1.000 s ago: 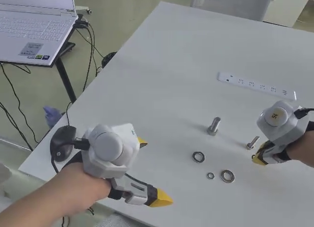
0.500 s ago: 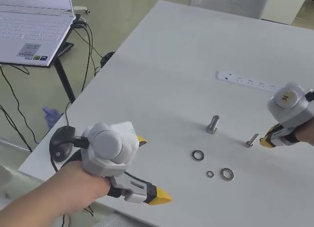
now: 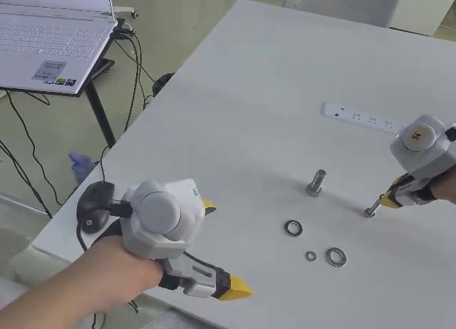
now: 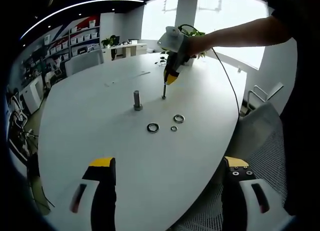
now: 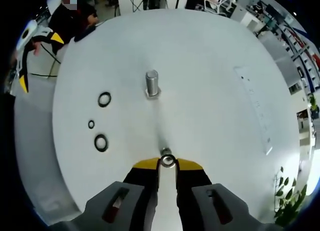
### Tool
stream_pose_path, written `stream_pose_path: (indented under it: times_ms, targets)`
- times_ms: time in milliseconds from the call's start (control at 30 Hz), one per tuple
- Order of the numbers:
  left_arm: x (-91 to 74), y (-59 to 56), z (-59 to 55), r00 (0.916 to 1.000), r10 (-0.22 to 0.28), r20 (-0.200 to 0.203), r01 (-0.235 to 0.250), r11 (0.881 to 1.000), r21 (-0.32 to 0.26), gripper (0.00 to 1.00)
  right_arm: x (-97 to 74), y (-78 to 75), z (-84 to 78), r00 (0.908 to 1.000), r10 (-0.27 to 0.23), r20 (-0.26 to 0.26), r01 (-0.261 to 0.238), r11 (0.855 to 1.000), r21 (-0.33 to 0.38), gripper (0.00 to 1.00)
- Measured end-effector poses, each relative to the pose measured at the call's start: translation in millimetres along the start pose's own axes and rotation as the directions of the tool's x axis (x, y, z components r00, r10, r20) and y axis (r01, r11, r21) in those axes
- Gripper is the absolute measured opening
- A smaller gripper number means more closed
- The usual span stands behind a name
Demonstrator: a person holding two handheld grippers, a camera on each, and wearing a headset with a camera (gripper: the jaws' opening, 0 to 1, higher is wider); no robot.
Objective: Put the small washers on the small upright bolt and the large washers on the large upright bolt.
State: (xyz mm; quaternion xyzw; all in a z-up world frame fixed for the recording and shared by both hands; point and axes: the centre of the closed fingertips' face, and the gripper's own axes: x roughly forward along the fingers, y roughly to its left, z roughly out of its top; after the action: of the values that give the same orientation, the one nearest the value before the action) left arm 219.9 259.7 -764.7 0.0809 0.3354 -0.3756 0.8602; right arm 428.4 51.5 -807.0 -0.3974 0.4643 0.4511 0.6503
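Washers (image 3: 293, 228), two large and one small, lie flat and loose on the white table (image 3: 235, 94), in from its near edge with bare top all around. Nearest that edge the left gripper (image 3: 221, 248) hovers, jaws spread wide and empty. Beyond the loose rings the large bolt (image 3: 316, 182) stands upright. To its right the right gripper (image 3: 388, 199) pinches the top of the leaning small bolt (image 3: 371, 209). Farther off lies a power strip (image 3: 363, 119), with open table behind.
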Motion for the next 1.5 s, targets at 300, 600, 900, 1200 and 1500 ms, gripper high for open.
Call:
stream_pose_path:
  times_ms: [300, 600, 900, 1200, 1500]
  targets:
    - [1.1, 3.1, -0.9, 1.0000, 0.000, -0.005, 0.000, 1.000, -0.004, 0.87, 3.7, -2.3, 2.1, 1.0000, -0.002, -0.003, 0.002, 1.000, -0.003, 0.13]
    - [2.6, 3.4, -1.6, 1.0000, -0.005, -0.008, 0.005, 1.000, -0.004, 0.87, 1.0, -3.6, 0.1, 1.0000, -0.002, -0.008, 0.002, 1.000, 0.000, 0.13]
    - [3.7, 2.6, -3.7, 0.9998, -0.010, -0.016, 0.010, 1.000, -0.003, 0.85, 3.7, -2.7, -2.4, 0.9999, 0.009, -0.007, -0.009, 1.000, 0.016, 0.13]
    - [1.7, 3.6, -4.4, 0.9999, -0.005, -0.013, 0.005, 1.000, -0.009, 0.85, 8.6, -3.6, -2.2, 0.9999, 0.011, -0.013, -0.010, 1.000, 0.010, 0.13]
    - [3.5, 3.6, -1.2, 0.9999, -0.006, -0.010, 0.006, 1.000, -0.001, 0.85, 16.1, -2.9, -1.7, 0.9998, 0.010, -0.017, -0.010, 1.000, -0.007, 0.13]
